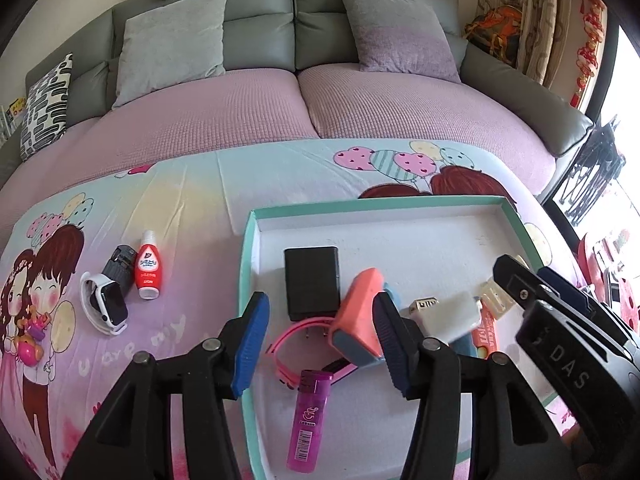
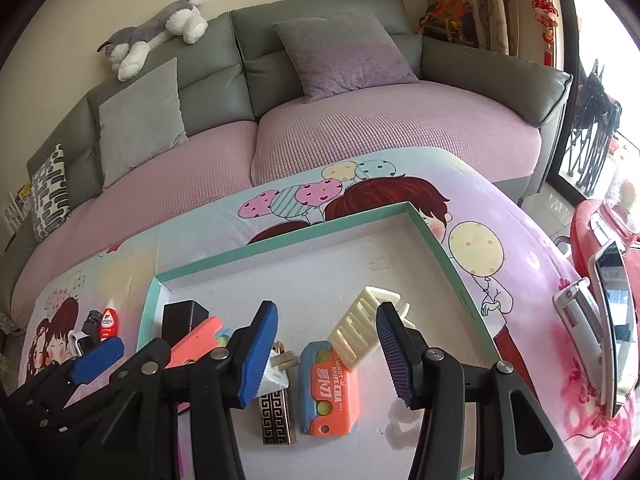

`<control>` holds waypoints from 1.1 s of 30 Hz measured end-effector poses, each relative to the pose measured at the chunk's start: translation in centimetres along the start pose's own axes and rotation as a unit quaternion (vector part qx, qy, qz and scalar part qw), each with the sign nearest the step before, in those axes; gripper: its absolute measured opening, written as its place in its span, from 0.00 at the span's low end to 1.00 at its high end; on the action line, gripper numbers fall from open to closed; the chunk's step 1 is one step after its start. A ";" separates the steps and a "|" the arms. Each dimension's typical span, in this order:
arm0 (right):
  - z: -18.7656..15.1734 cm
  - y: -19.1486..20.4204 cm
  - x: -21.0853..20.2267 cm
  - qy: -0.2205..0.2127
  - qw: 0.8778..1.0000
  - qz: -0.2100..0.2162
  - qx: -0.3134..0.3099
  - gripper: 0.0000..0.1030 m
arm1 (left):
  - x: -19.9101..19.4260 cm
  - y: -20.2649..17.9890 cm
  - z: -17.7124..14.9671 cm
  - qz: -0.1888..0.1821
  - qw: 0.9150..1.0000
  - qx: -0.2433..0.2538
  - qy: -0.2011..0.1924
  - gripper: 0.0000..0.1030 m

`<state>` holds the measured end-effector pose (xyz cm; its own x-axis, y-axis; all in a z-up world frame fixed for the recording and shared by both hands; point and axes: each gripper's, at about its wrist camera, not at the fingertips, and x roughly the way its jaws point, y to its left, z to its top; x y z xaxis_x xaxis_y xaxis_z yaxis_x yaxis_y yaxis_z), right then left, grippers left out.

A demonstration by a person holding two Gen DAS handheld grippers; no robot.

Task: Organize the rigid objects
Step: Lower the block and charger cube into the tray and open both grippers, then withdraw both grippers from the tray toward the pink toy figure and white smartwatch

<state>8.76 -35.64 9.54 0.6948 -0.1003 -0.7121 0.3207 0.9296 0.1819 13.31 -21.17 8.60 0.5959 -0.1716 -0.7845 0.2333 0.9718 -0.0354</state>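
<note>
From the left wrist, the left claw (image 1: 316,344) stands apart, gripping nothing, over the teal-rimmed tray (image 1: 245,280) on the cartoon-print desk (image 1: 192,184). Inside lie a black block (image 1: 312,280), a pink watch (image 1: 296,340), a purple lighter (image 1: 308,420), a coral case (image 1: 360,312) and a white plug (image 1: 448,316). Outside, left of the tray, sit a smartwatch (image 1: 106,304) and a red bottle (image 1: 149,268).

From the right wrist, the right claw (image 2: 328,352) is apart and empty above an orange toy knife (image 2: 332,392), a cream hair clip (image 2: 360,328) and a patterned gold lighter (image 2: 277,416), all inside the tray.
</note>
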 end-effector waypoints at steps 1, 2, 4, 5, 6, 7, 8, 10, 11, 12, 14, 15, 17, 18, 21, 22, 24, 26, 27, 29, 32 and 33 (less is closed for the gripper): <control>0.0 0.0 0.0 0.000 1.000 0.000 0.001 0.54 | 0.0 0.3 0.1 0.003 1.000 -0.004 -0.001 0.54; 0.0 0.0 0.1 0.002 1.000 0.000 0.000 0.54 | -0.1 0.6 0.1 0.007 1.000 -0.008 -0.001 0.54; -0.1 0.2 0.3 0.005 1.000 -0.002 -0.004 0.54 | -0.1 1.3 0.2 0.013 1.000 -0.018 -0.003 0.54; -0.1 0.2 0.3 0.007 1.000 -0.003 -0.006 0.54 | -0.1 1.7 0.2 0.018 1.000 -0.024 -0.003 0.54; -0.2 0.3 0.4 0.008 1.000 -0.002 -0.007 0.54 | -0.1 2.1 0.2 0.022 0.999 -0.027 -0.003 0.54; -0.2 0.4 0.5 0.008 1.000 -0.002 -0.008 0.54 | 0.0 2.4 0.2 0.027 0.999 -0.030 -0.003 0.54; -0.2 0.4 0.5 0.009 1.000 -0.001 -0.009 0.54 | 0.0 2.8 0.3 0.032 0.999 -0.034 -0.003 0.55; -0.3 0.6 0.6 0.010 1.000 -0.003 -0.013 0.57 | 0.1 3.5 0.3 0.036 0.998 -0.041 -0.002 0.67; -0.3 0.6 0.7 0.011 1.000 -0.004 -0.015 0.63 | 0.1 3.8 0.3 0.037 0.998 -0.046 -0.004 0.72; -0.4 0.7 0.8 0.011 1.000 -0.006 -0.016 0.66 | 0.0 4.1 0.3 0.039 0.998 -0.051 -0.006 0.75; -0.4 0.7 0.9 0.013 1.000 -0.005 -0.017 0.66 | -0.2 4.7 0.3 0.047 0.997 -0.062 -0.011 0.75; -0.4 0.8 1.0 0.014 1.000 -0.003 -0.018 0.66 | -0.2 4.9 0.4 0.050 0.996 -0.067 -0.014 0.75; -0.5 0.9 1.1 0.014 1.000 -0.004 -0.020 0.74 | -0.1 5.4 0.4 0.058 0.996 -0.074 -0.013 0.76; -0.5 1.0 1.1 0.014 1.000 -0.006 -0.021 0.78 | 0.0 5.6 0.3 0.062 0.995 -0.076 -0.012 0.77; -0.6 1.0 1.2 0.011 1.000 -0.008 -0.023 0.85 | 0.3 6.4 0.2 0.080 0.993 -0.086 -0.009 0.89; -0.6 1.0 1.2 0.012 1.000 -0.007 -0.021 0.87 | 0.4 6.6 0.1 0.083 0.992 -0.090 -0.010 0.91; -0.6 0.9 1.4 0.014 1.000 -0.004 -0.016 0.93 | 0.3 7.0 0.0 0.086 0.992 -0.095 -0.013 0.91; -0.7 0.8 1.4 0.015 1.000 -0.004 -0.013 1.00 | 0.3 7.3 0.0 0.091 0.991 -0.100 -0.016 0.91; -0.7 0.8 1.5 0.015 1.000 -0.005 -0.012 1.00 | 0.3 7.5 -0.1 0.092 0.990 -0.102 -0.017 0.91; -0.7 0.8 1.5 0.014 1.000 -0.006 -0.009 1.00 | 0.3 7.5 -0.1 0.092 0.990 -0.101 -0.018 0.92; -0.7 0.6 1.5 0.016 1.000 -0.007 -0.004 1.00 | 0.4 7.3 -0.1 0.091 0.991 -0.098 -0.017 0.92; -0.7 0.6 1.6 0.016 1.000 -0.007 -0.002 1.00 | 0.4 7.3 -0.1 0.090 0.991 -0.098 -0.016 0.92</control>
<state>9.59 -35.02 8.07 0.6695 -0.1017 -0.7358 0.3272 0.9297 0.1692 15.15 -14.14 7.93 0.6398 0.0051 -0.7685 -0.0308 0.9993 -0.0190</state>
